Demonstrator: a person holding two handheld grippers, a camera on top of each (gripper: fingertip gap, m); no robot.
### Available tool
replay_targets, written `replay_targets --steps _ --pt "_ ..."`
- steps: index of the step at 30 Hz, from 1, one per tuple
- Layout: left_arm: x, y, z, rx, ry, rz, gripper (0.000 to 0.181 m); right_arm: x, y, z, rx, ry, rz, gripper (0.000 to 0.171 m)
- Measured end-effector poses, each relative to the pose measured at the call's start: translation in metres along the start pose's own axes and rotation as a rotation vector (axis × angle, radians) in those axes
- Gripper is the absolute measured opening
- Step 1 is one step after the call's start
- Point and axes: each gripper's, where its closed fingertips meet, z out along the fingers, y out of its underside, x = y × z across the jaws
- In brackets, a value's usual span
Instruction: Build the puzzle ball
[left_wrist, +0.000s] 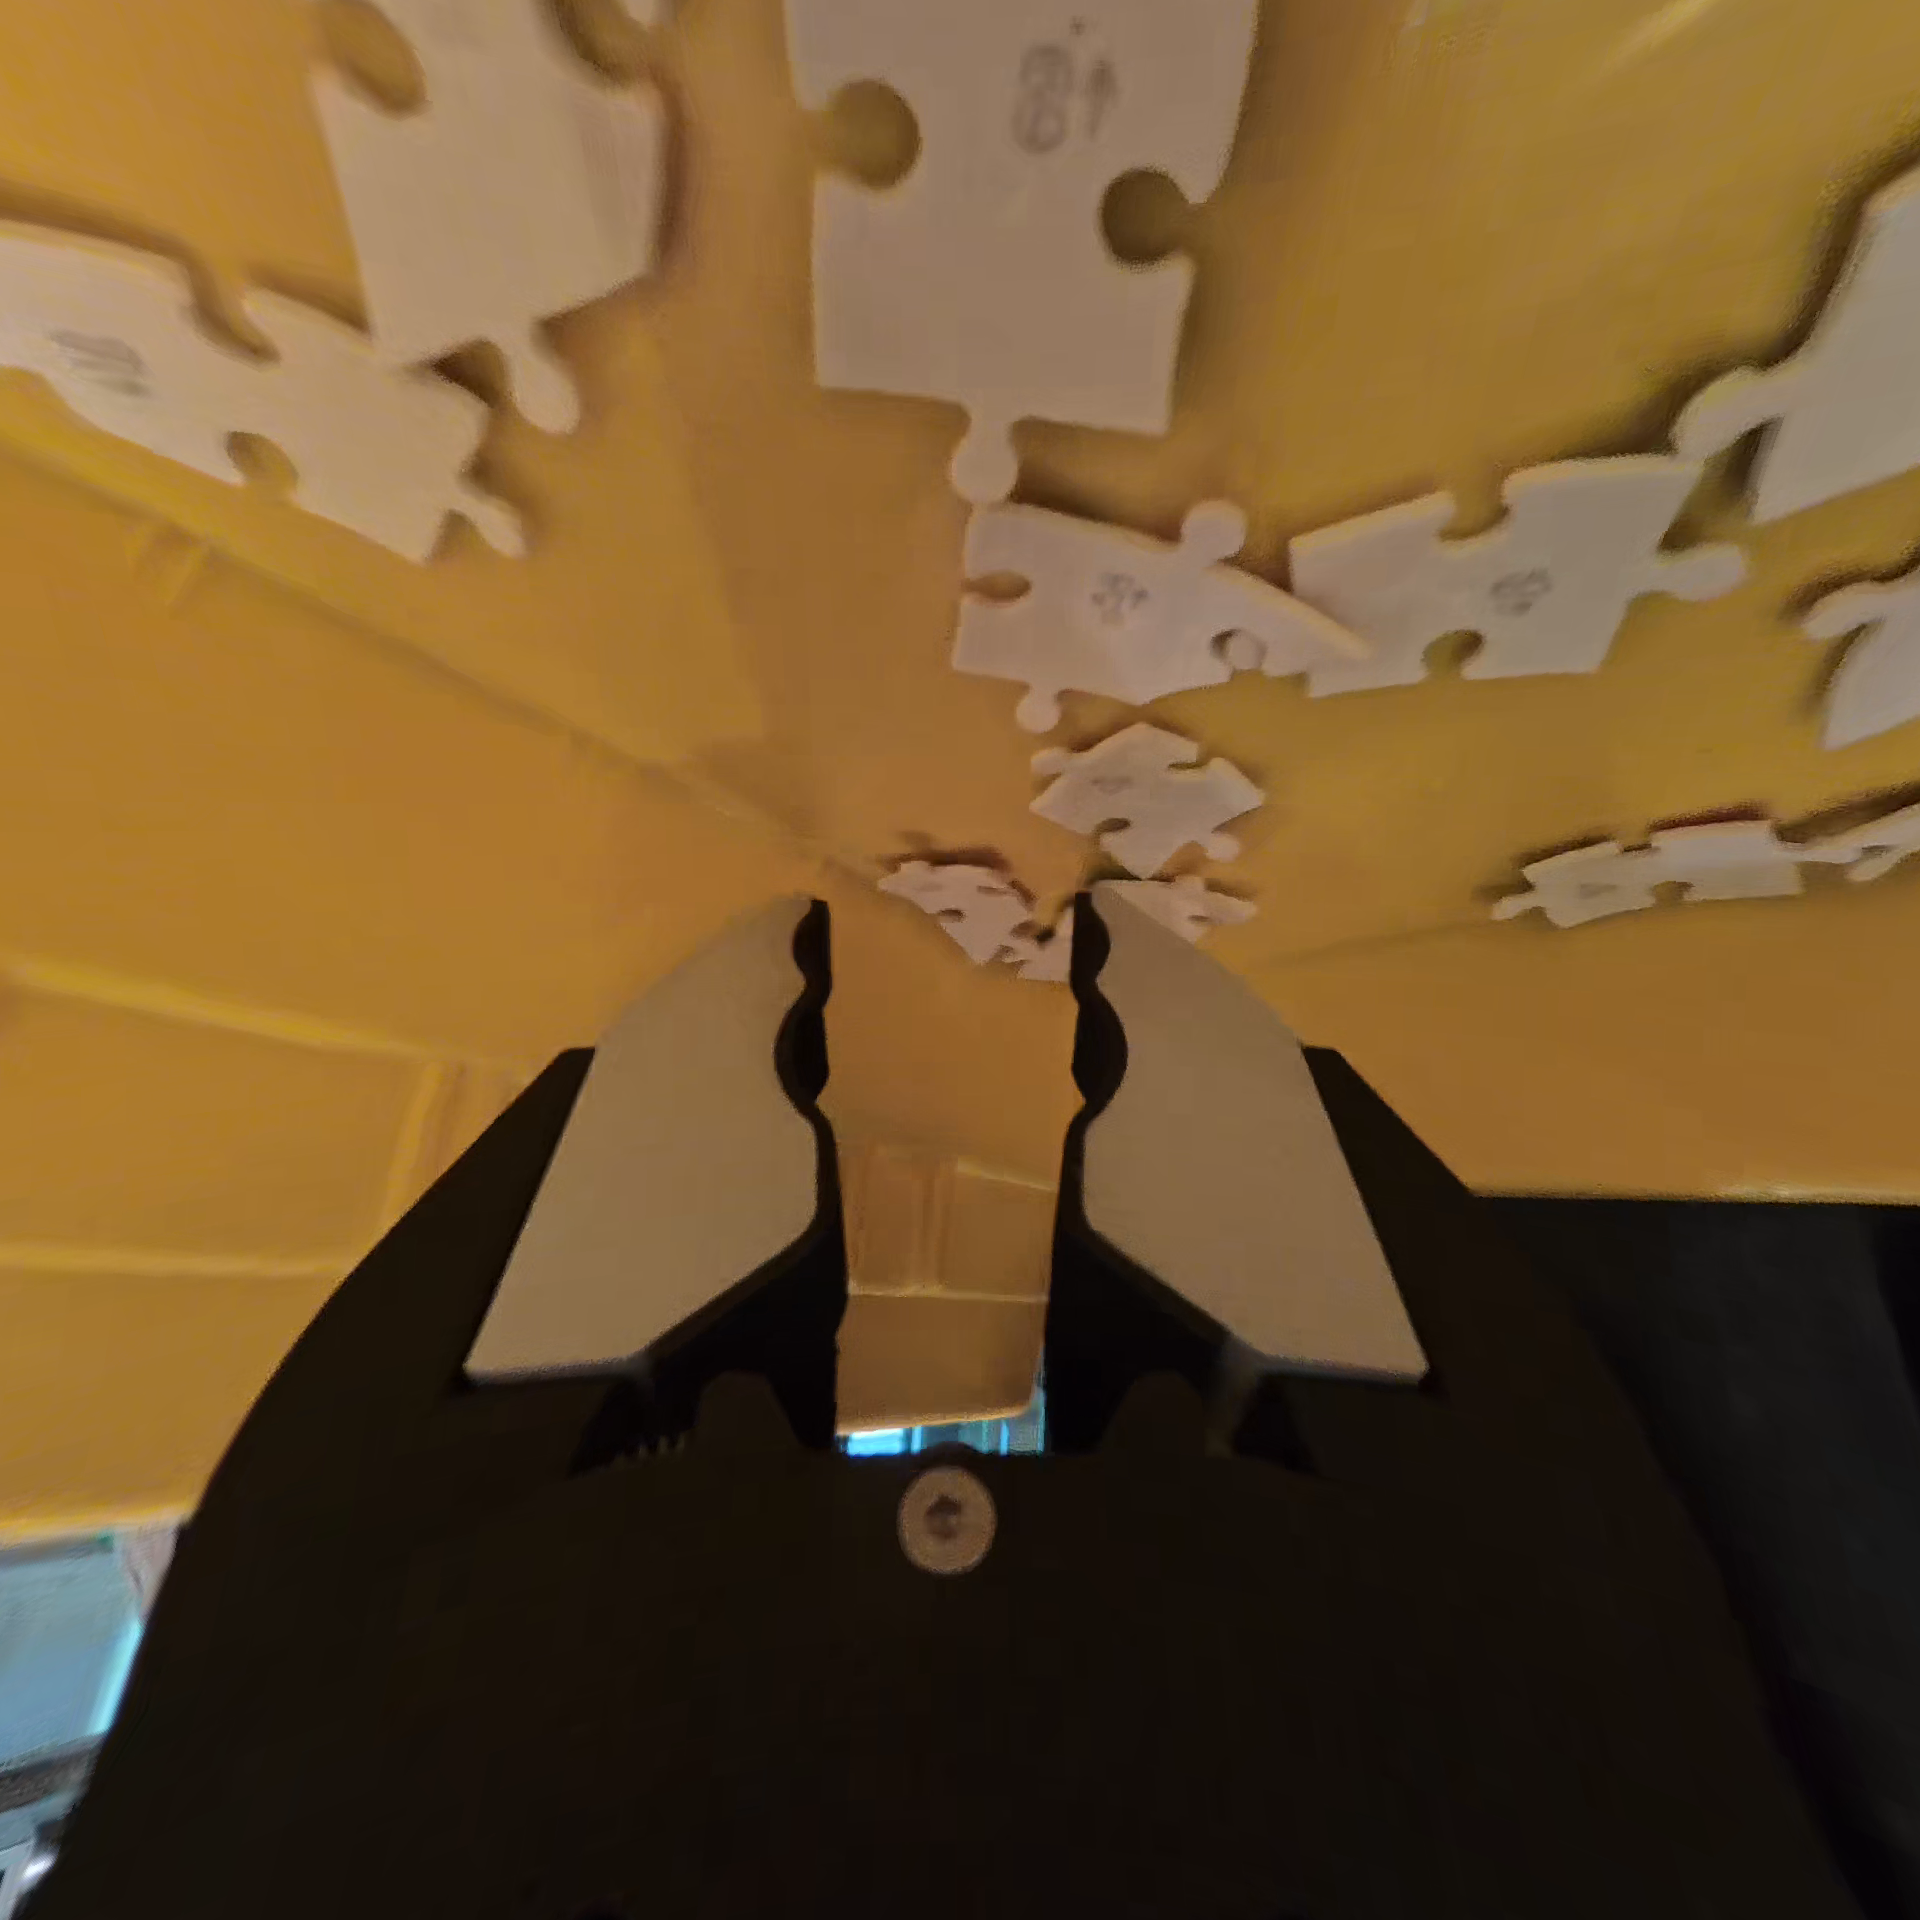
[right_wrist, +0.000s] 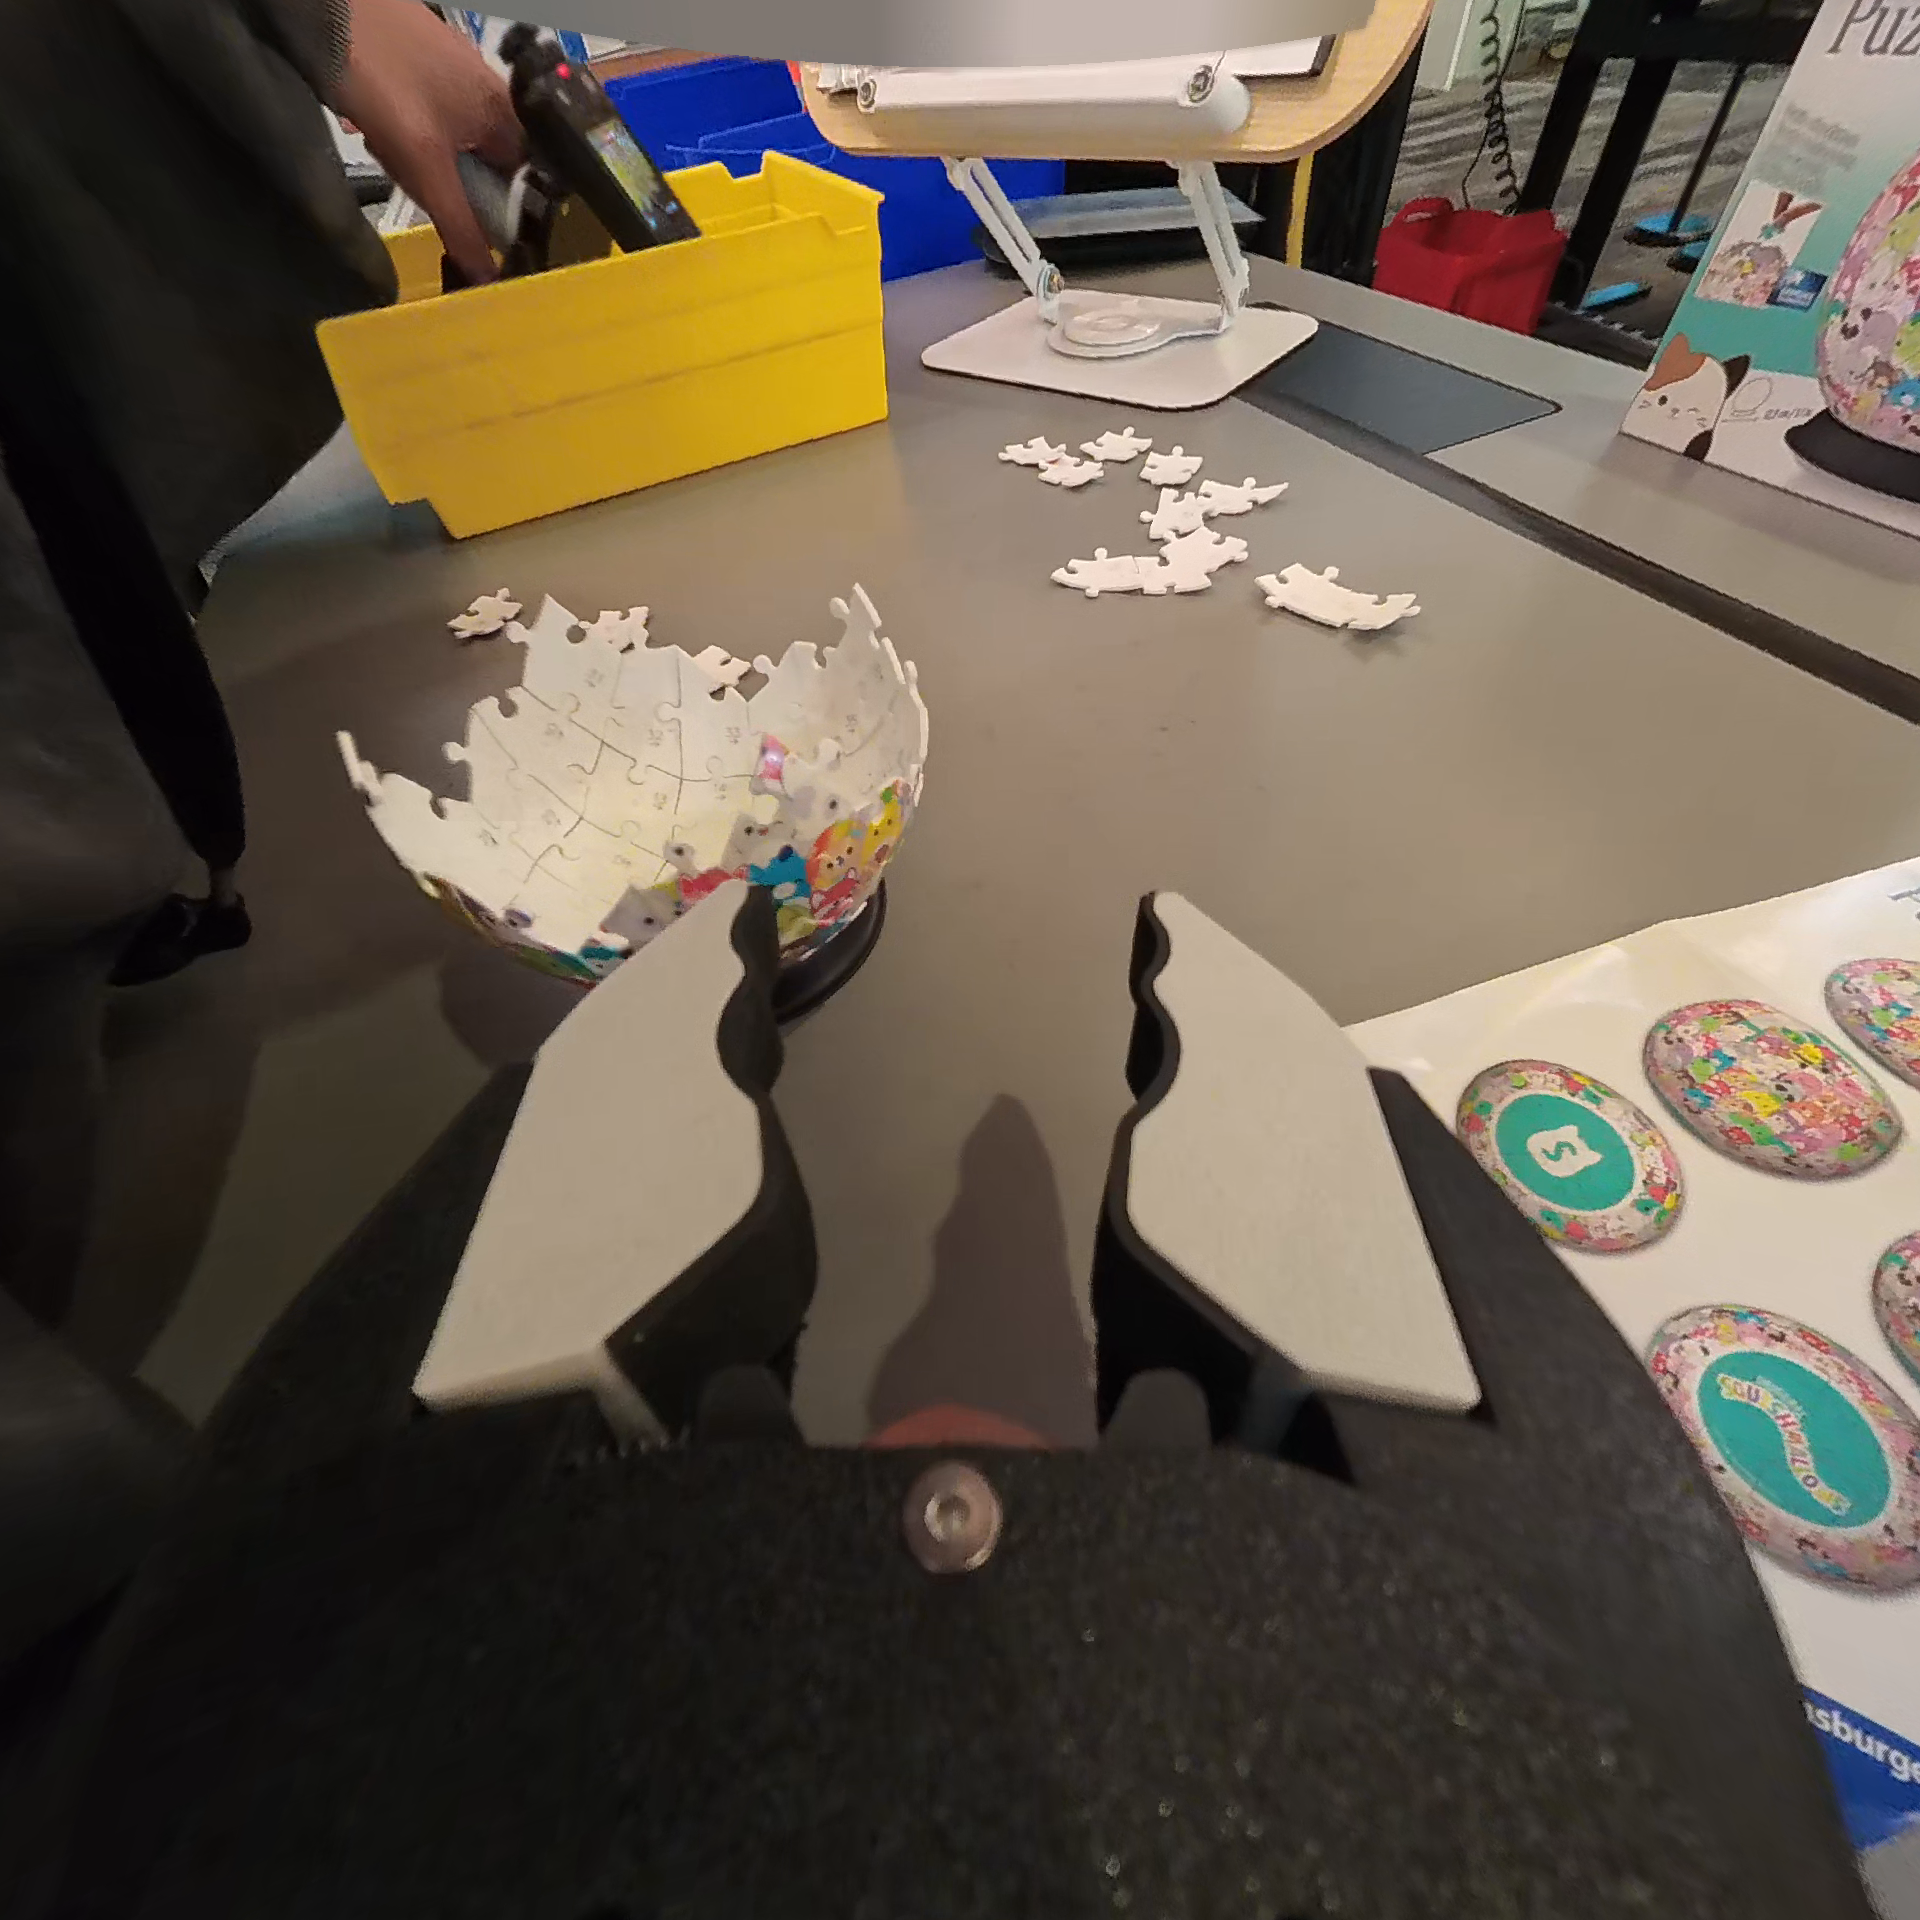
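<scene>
The left gripper (left_wrist: 951, 914) reaches down inside the yellow bin (left_wrist: 416, 790), its two fingers parted with only the bin's floor between them; nothing is held. White puzzle pieces (left_wrist: 1143, 800) lie scattered across the bin floor from about 10 o'clock round to 3 o'clock of the fingertips, blank side up, the nearest ones just past the tips (this view is blurred, so fine detail on the pieces cannot be read). In the right wrist view the right gripper (right_wrist: 945, 914) hovers over the grey table (right_wrist: 1351, 779), jaws spread wide and empty. The half-built puzzle ball (right_wrist: 644, 790), an open bowl with a white inside and a colourful outside, sits on a dark round stand (right_wrist: 842, 966) at about 10 o'clock of the fingertips, its stand close beside the left finger. A cluster of loose white pieces (right_wrist: 1174, 520) lies on the table at 1 o'clock, well apart from the ball, and one stray piece (right_wrist: 483, 613) lies just behind the ball at 11 o'clock. The same bin stands farther back at 11 o'clock, with a person's hand (right_wrist: 436, 125) holding the other gripper down into it. A printed sheet (right_wrist: 1662, 1195) showing ball pictures lies at 3 o'clock, a puzzle box (right_wrist: 1787, 260) stands at 2 o'clock, and a white stand (right_wrist: 1122, 332) sits at 12 o'clock.
</scene>
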Motion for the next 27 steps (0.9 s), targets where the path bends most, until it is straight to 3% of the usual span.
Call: replay_targets --steps 6,8,10,14,20,21,23,27 --pt "0.006 0.006 0.008 -0.114 0.091 0.0 0.038 0.0 0.002 0.001 -0.003 -0.012 0.011 0.065" --pt "0.006 0.006 0.009 -0.121 0.098 0.009 0.012 0.0 0.002 0.001 -0.005 -0.014 0.011 0.065" --pt "0.006 0.006 0.009 -0.122 0.096 0.015 0.012 -0.001 0.003 0.001 -0.006 -0.016 0.012 0.065" --pt "0.009 0.002 0.007 -0.089 0.09 0.024 0.0 -0.002 0.0 0.0 -0.001 -0.016 0.008 0.065" --pt "0.004 -0.006 -0.004 0.047 0.003 -0.014 0.0 -0.005 -0.003 0.0 0.005 -0.016 -0.007 0.065" --pt "0.004 -0.003 -0.006 0.051 -0.008 -0.013 0.0 -0.006 -0.003 0.0 0.005 -0.017 -0.007 0.065" --pt "0.001 -0.002 -0.01 0.067 -0.05 0.001 0.026 -0.007 -0.003 0.0 0.004 -0.021 -0.009 0.065" --pt "-0.005 -0.001 -0.01 0.054 -0.072 0.019 0.044 -0.009 -0.003 0.001 -0.001 -0.027 -0.012 0.065"
